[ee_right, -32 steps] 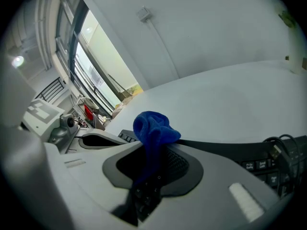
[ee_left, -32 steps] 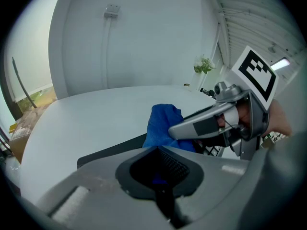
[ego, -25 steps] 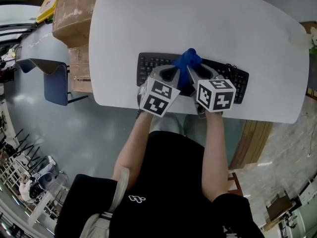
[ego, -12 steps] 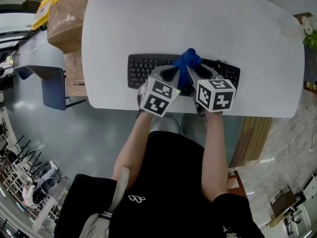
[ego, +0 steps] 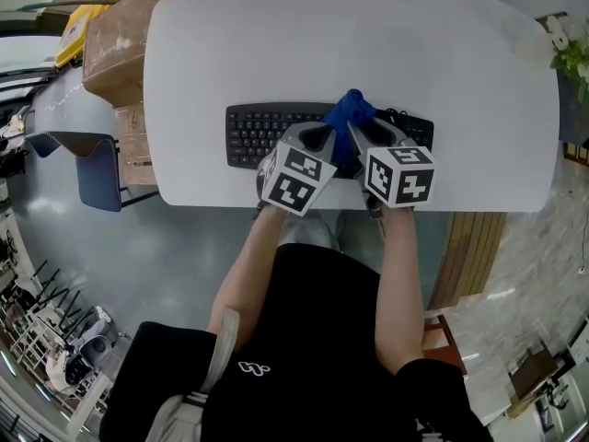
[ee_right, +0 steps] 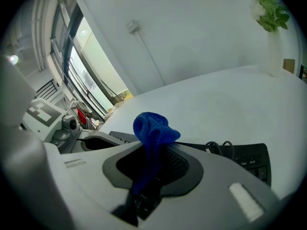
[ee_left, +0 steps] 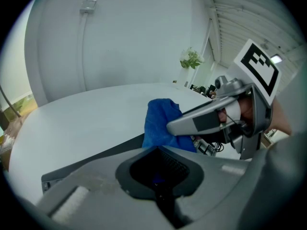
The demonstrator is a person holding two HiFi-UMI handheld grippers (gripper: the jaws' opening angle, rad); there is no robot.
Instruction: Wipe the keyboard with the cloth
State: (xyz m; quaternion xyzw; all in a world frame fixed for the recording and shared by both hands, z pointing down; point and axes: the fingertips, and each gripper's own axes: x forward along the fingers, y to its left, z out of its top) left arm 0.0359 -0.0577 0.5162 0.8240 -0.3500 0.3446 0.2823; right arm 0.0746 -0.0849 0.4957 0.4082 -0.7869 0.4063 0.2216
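A: Where's the cloth?
B: Blue cloth (ego: 350,116) is bunched upright on the black keyboard (ego: 267,132), a bit right of its middle. Keyboard lies 9-to-3 across the near part of the white table (ego: 368,35).
A: Right side?
B: Right gripper (ee_right: 152,153) comes in from the cloth's 5 o'clock. Jaws clamped on the cloth: a blue strip runs down the seam between them, and the wad sticks up past the tips.
A: Left?
B: Left gripper (ee_left: 158,152) sits at the cloth's 7 o'clock, jaws closed together. Tips right at the cloth's base, speck of blue in the jaw window. Can't tell if any fabric is pinched.
A: Touching the keys?
B: Both sets of tips are low over the key rows, and keys show under the right jaws. Actual contact not resolvable.
A: Surroundings?
B: Keyboard cable (ee_right: 221,146) is looped at the far edge, at the cloth's 3 o'clock. Off the table: cardboard boxes (ego: 120,35) at 10 o'clock, blue chair (ego: 99,155) at 9, plant (ego: 575,58) at 2.
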